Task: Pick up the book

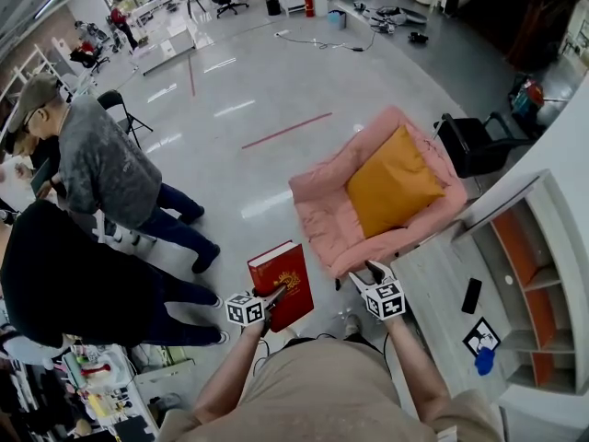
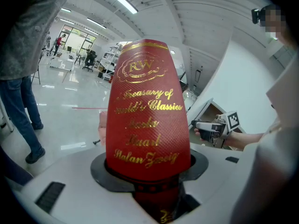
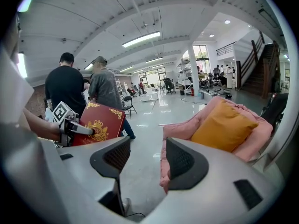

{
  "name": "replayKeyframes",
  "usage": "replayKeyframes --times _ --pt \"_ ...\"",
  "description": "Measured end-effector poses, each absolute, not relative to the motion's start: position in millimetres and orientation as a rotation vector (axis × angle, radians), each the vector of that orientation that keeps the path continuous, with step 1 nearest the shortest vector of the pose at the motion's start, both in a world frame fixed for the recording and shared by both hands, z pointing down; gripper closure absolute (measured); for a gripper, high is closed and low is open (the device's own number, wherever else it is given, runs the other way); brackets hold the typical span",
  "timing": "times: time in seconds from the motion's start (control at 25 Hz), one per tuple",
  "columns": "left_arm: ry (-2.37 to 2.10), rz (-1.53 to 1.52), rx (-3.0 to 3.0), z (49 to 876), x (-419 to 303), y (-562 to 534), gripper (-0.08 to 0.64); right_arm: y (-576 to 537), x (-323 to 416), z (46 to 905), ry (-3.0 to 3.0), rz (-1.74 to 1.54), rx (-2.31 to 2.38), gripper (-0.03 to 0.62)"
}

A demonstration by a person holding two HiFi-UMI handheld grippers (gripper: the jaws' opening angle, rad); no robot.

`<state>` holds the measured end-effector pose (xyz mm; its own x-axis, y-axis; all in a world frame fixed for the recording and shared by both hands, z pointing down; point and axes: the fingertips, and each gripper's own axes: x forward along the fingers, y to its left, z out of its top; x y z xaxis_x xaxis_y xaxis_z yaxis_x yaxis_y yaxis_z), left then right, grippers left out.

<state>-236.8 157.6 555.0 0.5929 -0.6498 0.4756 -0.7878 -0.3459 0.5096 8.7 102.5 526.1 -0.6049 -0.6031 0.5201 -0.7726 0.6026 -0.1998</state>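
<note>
1. The left tongs (image 2: 148,181) pinch the red book (image 1: 283,279) by its edge, aloft over the floor (image 1: 230,145) near the pink armchair (image 1: 317,201).
2. The right tongs (image 3: 145,158) stand spread and empty; grip firmly, as the book could swing.

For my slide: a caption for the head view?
The left gripper holds a red book above the floor; right gripper open, empty, beside a pink armchair.
</note>
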Motion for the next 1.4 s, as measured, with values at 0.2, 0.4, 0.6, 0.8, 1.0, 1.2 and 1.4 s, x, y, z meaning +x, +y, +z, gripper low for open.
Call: replayKeyframes --times 0.2,0.4,0.6,0.8,1.0,1.2,1.4 --pt "-1.13 0.25 2.105 554.3 -232.3 149.4 0.319 88.0 13.2 521.0 -2.431 0.559 1.124 0.345" --pt "-1.134 0.259 2.104 554.2 -224.6 139.7 0.319 75.2 16.7 517.4 -2.442 0.554 1.127 0.345" --pt "-1.135 0.253 2.111 549.9 -214.9 129.8 0.319 67.1 19.0 514.3 -2.453 0.567 1.127 0.345" --pt "-1.138 0.254 2.119 547.8 -204.0 118.9 0.319 59.3 22.1 514.0 -2.465 0.571 1.118 0.345" --pt "-1.149 0.25 2.121 547.3 -191.4 110.3 0.319 52.0 31.2 514.1 -2.476 0.58 1.112 0.347" --pt "-1.167 0.242 2.119 541.1 -181.6 102.7 0.319 44.1 37.5 507.9 -2.49 0.577 1.099 0.347" --pt "-1.185 0.237 2.115 540.4 -172.0 97.9 0.319 37.3 44.1 506.4 -2.503 0.569 1.082 0.347"
